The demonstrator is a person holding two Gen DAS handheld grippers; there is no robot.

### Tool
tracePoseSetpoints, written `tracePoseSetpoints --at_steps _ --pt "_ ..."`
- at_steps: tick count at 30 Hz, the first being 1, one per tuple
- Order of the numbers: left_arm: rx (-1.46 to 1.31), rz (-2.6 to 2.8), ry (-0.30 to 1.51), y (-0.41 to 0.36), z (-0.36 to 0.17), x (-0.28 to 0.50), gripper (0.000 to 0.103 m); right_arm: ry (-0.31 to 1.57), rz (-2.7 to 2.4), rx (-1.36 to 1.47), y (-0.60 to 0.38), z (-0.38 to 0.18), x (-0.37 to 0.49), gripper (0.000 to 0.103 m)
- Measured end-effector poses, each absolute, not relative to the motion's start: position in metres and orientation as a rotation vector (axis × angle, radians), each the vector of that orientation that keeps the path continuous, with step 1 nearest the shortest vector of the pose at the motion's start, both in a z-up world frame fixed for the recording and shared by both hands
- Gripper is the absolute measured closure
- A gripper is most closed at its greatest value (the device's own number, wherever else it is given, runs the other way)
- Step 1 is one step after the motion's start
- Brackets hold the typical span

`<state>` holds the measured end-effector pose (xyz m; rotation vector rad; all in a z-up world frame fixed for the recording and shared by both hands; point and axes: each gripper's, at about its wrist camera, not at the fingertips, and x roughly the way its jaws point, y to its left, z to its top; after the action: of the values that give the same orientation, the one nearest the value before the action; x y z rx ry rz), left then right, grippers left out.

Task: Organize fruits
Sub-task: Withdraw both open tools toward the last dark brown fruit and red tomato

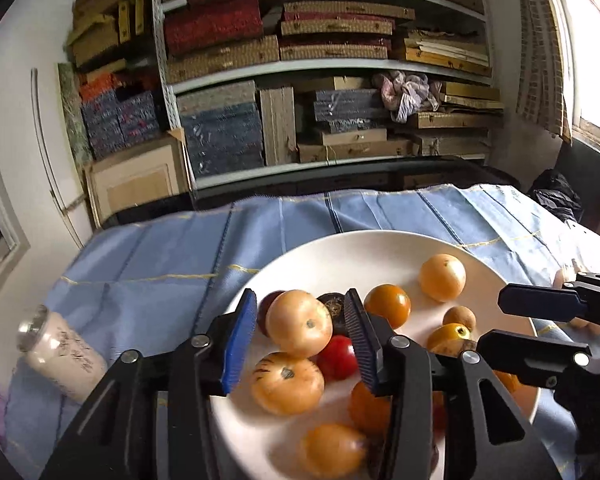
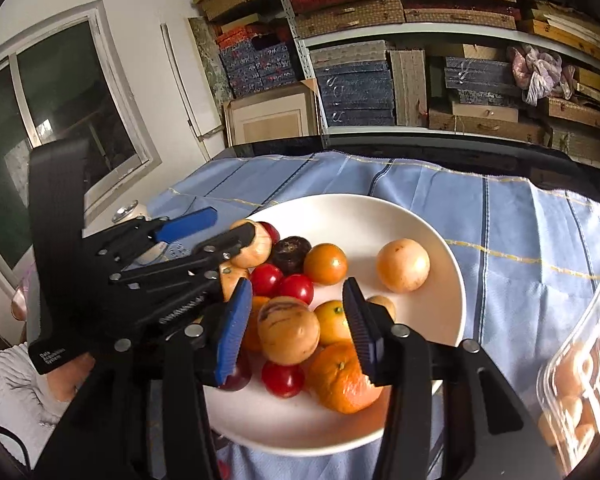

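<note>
A white plate (image 1: 340, 256) (image 2: 380, 220) on the blue cloth holds several fruits: tan round ones, oranges, red tomatoes and a dark one. My left gripper (image 1: 301, 300) is open over the plate's near left side. A tan fruit (image 1: 300, 322) lies between its blue pads with a gap on each side. My right gripper (image 2: 298, 284) is open over the pile's near side, and a streaked tan fruit (image 2: 288, 330) lies between its pads, untouched. Each gripper shows in the other's view: the right gripper (image 1: 494, 322) at the plate's right, the left gripper (image 2: 233, 222) at its left edge.
A glass jar (image 1: 60, 352) lies on its side on the blue cloth (image 1: 160, 248), left of the plate. A clear plastic box (image 2: 580, 380) with tan fruits sits at the right. Shelves of stacked boxes (image 1: 320, 52) stand behind the table. A sleeve (image 2: 20, 392) shows at lower left.
</note>
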<state>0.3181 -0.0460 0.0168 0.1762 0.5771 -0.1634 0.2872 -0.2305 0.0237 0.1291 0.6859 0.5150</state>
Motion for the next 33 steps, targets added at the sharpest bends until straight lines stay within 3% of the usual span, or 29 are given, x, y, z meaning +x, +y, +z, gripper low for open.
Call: tracePoseSetpoints --at_steps 3,11,15,33 --pt "0.201 -0.143 0.534 -0.044 0.027 0.296 0.047 0.685 0.520 0.125 -0.233 0.026 0.268 0.056" --pt "0.239 -0.133 0.489 -0.041 0.034 0.244 0.043 0.704 0.561 0.091 -0.231 0.023 0.208 0.049" --pt "0.251 -0.123 0.488 -0.039 0.031 0.227 0.039 0.720 0.583 0.058 -0.224 0.012 0.183 0.040" --pt "0.286 -0.073 0.454 -0.038 0.022 0.196 0.034 0.813 0.622 -0.126 -0.177 -0.028 0.165 0.040"
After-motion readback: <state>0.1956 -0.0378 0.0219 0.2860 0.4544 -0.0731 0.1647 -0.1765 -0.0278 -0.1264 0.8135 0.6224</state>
